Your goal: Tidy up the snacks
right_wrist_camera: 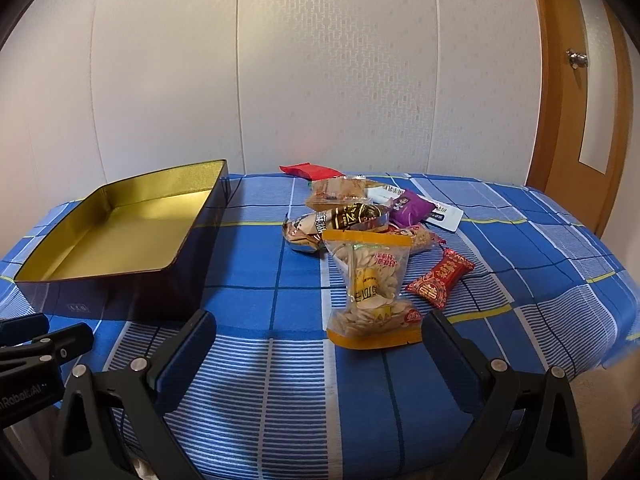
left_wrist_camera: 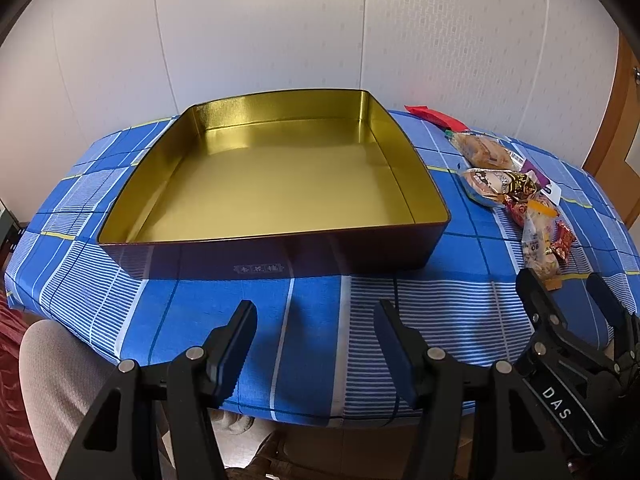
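Note:
A dark tin box [left_wrist_camera: 280, 254] with a gold inside stands on the blue checked tablecloth [left_wrist_camera: 320, 340], with nothing in it. My left gripper [left_wrist_camera: 316, 320] hovers over the cloth in front of the tin, open and holding nothing. To the tin's right lies a heap of snacks: a clear packet of seeds [right_wrist_camera: 372, 292] nearest, a red candy [right_wrist_camera: 440, 280], a dark gold-wrapped cake [right_wrist_camera: 340, 220], a pastry packet [right_wrist_camera: 340, 192], a purple packet [right_wrist_camera: 412, 206] and a flat red packet [right_wrist_camera: 310, 170]. My right gripper [right_wrist_camera: 318, 320] is open just in front of the seed packet, its pads clear of it.
The tin [right_wrist_camera: 120, 292] takes up the table's left half. The table's near edge runs under both grippers, and a person's knee [left_wrist_camera: 52, 380] shows below it. A pale wall stands behind the table, and a wooden door [right_wrist_camera: 580, 100] at the right.

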A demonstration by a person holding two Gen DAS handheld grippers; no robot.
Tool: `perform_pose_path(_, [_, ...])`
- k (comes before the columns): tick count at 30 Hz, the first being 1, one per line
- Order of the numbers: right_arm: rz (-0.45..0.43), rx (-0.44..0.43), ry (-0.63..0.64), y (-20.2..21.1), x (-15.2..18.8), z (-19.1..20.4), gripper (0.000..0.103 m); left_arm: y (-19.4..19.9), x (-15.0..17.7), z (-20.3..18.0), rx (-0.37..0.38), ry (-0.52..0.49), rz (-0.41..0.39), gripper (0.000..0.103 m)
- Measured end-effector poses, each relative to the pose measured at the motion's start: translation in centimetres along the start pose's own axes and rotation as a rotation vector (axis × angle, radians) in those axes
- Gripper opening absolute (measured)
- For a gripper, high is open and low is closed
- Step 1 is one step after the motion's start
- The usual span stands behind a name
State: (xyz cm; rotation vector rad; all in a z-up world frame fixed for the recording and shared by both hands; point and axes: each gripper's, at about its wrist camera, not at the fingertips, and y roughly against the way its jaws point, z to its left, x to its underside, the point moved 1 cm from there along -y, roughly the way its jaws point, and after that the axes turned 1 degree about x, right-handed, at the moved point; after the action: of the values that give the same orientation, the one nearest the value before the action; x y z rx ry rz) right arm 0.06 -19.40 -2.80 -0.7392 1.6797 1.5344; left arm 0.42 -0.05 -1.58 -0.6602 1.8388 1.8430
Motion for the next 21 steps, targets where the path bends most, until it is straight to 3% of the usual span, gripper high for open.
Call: perform_pose_path(21, [0.0, 0.0, 0.004, -0.03, 0.12, 0.17, 0.103, 0.0, -0.17, 0.03, 0.003, -0.007, 0.004, 0.062])
